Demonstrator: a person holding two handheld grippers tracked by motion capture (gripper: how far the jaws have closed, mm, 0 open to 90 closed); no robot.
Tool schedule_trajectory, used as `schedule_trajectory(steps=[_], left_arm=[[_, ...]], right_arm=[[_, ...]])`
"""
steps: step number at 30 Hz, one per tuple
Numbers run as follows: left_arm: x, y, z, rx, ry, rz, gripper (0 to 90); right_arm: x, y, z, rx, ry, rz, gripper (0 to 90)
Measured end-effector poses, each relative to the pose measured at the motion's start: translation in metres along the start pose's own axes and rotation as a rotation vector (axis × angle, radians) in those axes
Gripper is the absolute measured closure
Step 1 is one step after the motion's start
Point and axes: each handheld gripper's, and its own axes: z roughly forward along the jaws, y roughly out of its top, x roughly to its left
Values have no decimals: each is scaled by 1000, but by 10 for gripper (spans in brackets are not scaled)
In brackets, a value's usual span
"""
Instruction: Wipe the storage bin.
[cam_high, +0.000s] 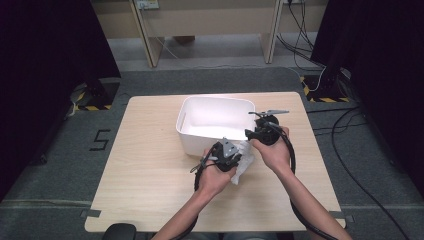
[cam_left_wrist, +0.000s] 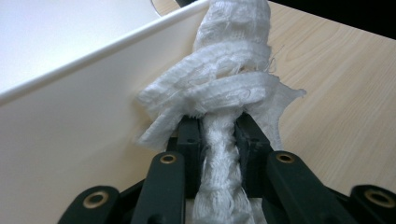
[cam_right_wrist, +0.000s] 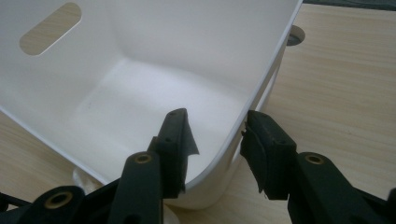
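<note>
Gripping: my left gripper (cam_left_wrist: 218, 140) is pinching a white cloth (cam_left_wrist: 229, 88), its jaws closed tight on a twisted strand of it.
Cloth: it is bunching up just past the left jaws, pressing against the outer wall of the white bin (cam_left_wrist: 70, 121), the rest hanging down over the desk (cam_left_wrist: 336, 112).
Right jaws: my right gripper (cam_right_wrist: 215, 135) is standing partly open, straddling the bin's corner, one jaw inside the rim and one outside; I cannot tell whether the pads are pressing the wall.
Bin: it is sitting on the desk (cam_high: 150, 165) near the far edge, handle slot (cam_right_wrist: 50, 22) in the far wall.
Hands: in the high view my left hand (cam_high: 212, 175) is holding its gripper at the bin's near side, my right hand (cam_high: 274, 150) holding its gripper at the near right corner.
</note>
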Motion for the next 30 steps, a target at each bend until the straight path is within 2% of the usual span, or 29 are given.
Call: schedule_trajectory(steps=[17,30], left_arm=[[-4,8,-3,-17,-3,10,747],[-4,1,5,-4,-1,7,747]], right_arm=[[0,2,1,4,-6,19,617],[0,1,2,1,-6,22,618]])
